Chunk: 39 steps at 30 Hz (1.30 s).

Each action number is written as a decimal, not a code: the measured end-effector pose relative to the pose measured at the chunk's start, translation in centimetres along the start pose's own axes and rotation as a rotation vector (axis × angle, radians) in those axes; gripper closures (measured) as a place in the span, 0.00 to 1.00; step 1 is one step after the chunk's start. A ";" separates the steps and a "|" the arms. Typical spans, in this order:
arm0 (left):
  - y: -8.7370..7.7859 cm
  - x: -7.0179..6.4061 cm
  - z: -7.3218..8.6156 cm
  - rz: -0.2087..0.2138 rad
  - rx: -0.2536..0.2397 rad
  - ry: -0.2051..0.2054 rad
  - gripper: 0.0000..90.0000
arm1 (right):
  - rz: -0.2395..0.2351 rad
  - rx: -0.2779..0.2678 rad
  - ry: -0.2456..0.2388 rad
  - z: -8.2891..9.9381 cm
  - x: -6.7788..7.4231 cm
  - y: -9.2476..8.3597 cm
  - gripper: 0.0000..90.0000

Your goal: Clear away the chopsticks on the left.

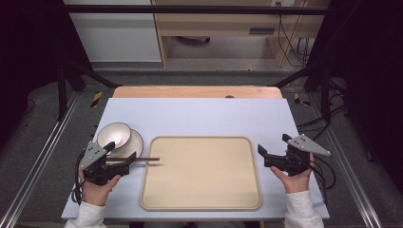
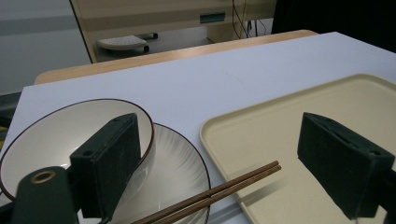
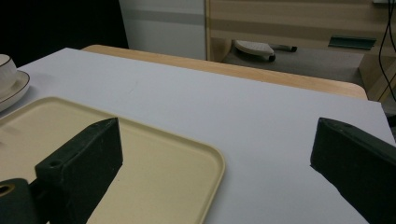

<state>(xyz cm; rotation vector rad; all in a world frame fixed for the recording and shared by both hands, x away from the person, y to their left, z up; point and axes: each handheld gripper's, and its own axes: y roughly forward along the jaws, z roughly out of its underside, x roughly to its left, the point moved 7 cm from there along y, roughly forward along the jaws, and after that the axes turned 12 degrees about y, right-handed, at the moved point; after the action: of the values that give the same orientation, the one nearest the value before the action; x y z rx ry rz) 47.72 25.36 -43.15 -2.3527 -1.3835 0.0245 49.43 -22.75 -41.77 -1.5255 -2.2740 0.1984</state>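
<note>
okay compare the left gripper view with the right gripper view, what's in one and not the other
Left gripper view alone: brown chopsticks lying across the plate's edge and the tray's rim, tips over the tray. Right gripper view alone: the tray's near right corner and bare table beyond it. Both: the beige tray, bowl on plate, white tabletop, and open black jaws.

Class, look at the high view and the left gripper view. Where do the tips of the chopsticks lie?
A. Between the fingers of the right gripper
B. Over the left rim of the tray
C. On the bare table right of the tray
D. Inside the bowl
B: the chopsticks run from the plate across to the tray, their tips past its left rim.
</note>
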 end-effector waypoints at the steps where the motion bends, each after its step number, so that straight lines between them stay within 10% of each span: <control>1: 0.0 0.0 0.0 0.000 -0.001 0.000 0.15 | 0.002 0.003 -0.004 0.0 0.0 0.0 0.03; 39: -2.9 2.7 3.5 0.030 0.136 0.066 0.16 | -0.013 0.040 -0.029 0.3 1.4 0.2 0.03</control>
<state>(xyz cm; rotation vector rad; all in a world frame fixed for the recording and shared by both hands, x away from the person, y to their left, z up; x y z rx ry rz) 45.95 30.04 -44.83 -2.2417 -1.2740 0.0470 48.98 -21.37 -41.80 -1.4967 -2.2879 0.2629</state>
